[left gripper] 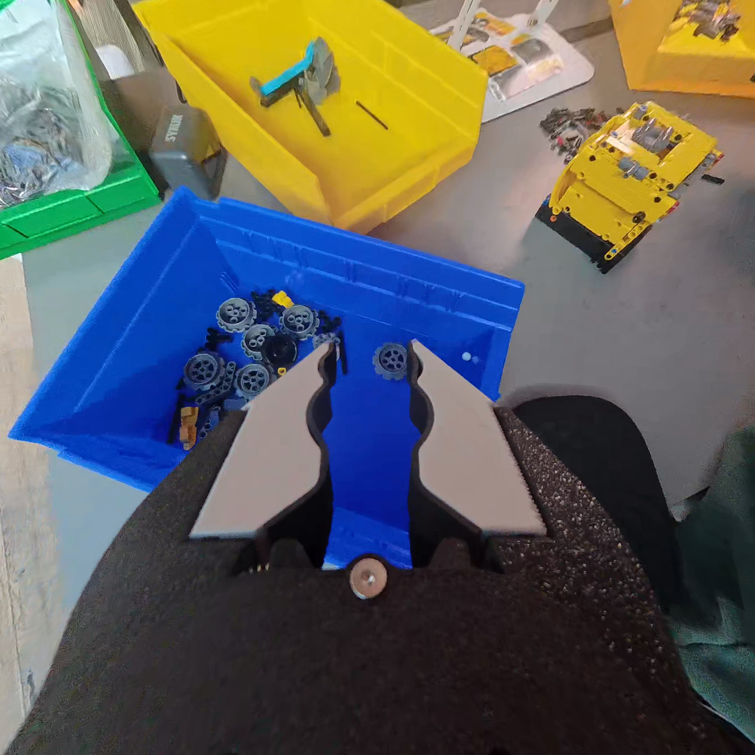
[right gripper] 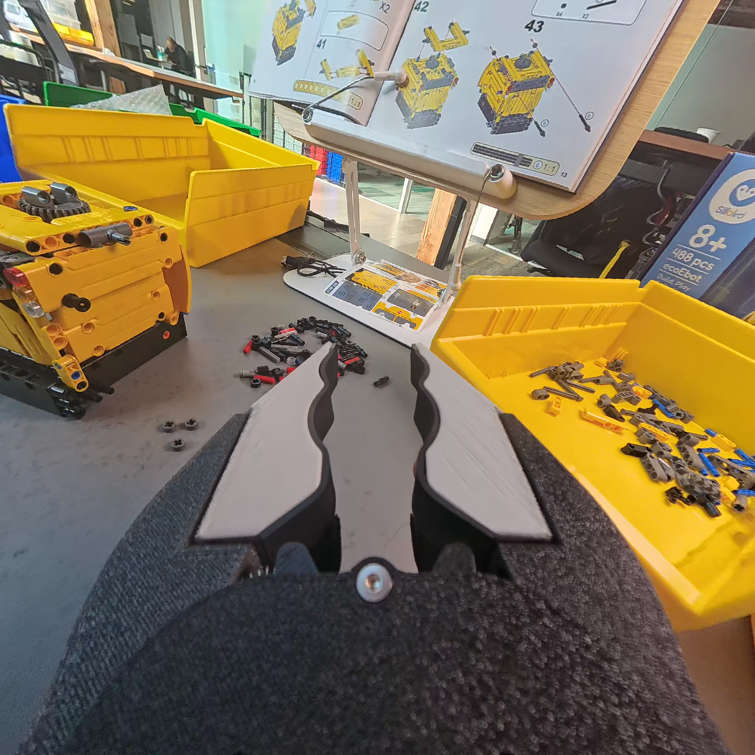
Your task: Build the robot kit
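Observation:
My left gripper [left gripper: 369, 347] is open and empty, held above the blue bin [left gripper: 135, 327]. A single grey toothed wheel [left gripper: 391, 361] lies in the bin just between its fingertips, nearer the right one. Several more grey wheels [left gripper: 253, 343] and small dark parts lie in the bin to the left. My right gripper [right gripper: 374, 347] is open and empty over the grey table. A pile of small black and red pins [right gripper: 302, 347] lies just ahead of its left fingertip, and one loose black pin [right gripper: 380, 380] lies between the tips.
A yellow brick-built vehicle [right gripper: 85, 282] stands left, also in the left wrist view [left gripper: 621, 179]. A yellow bin of grey and blue parts [right gripper: 653, 441] sits right, another yellow bin [left gripper: 327, 102] behind the blue one. An instruction booklet on a stand [right gripper: 470, 81], a green bin [left gripper: 61, 212] and three grey bushes [right gripper: 177, 433] are around.

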`<state>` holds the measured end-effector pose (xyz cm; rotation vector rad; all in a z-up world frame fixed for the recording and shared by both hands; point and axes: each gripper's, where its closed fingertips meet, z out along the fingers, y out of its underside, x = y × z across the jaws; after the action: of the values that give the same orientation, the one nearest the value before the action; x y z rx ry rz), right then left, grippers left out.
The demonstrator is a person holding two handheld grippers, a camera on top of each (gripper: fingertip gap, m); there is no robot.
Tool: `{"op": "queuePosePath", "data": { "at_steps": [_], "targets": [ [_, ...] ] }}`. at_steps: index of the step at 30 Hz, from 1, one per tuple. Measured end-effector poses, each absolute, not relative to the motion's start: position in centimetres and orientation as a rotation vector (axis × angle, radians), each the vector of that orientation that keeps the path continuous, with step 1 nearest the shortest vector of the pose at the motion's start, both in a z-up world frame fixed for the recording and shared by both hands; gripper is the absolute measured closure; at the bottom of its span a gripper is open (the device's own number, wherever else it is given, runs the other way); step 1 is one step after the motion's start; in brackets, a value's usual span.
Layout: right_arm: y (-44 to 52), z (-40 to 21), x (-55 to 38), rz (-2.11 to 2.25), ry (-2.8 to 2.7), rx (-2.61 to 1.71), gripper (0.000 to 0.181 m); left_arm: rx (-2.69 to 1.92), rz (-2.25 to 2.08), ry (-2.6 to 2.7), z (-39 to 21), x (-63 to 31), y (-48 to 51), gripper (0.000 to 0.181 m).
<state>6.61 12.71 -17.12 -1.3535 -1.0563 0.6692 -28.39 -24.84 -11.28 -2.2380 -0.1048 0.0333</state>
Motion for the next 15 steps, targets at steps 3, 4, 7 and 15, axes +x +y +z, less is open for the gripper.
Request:
{"op": "queuePosePath", "data": {
  "at_steps": [3, 4, 7, 15],
  "targets": [
    [12.6, -17.1, 6.5, 0.669, -1.058, -1.352, 0.146, -2.467, -0.011, -0.055, -15.0, -30.4, -23.5, 0.152],
    [12.5, -17.1, 6.5, 0.666, -1.058, -1.351, 0.146, -2.557, -0.066, -0.017, -16.9, -30.1, -23.0, 0.16],
    [12.6, -17.1, 6.8, 0.657, -1.052, -1.354, 0.146, -2.809, -0.116, 0.111, -22.3, -29.7, -22.7, 0.181],
    [13.2, -17.3, 7.1, 0.661, -1.04, -1.374, 0.146, -2.964, -0.073, 0.059, -26.5, -31.1, -21.7, 0.171]
  ]
}}
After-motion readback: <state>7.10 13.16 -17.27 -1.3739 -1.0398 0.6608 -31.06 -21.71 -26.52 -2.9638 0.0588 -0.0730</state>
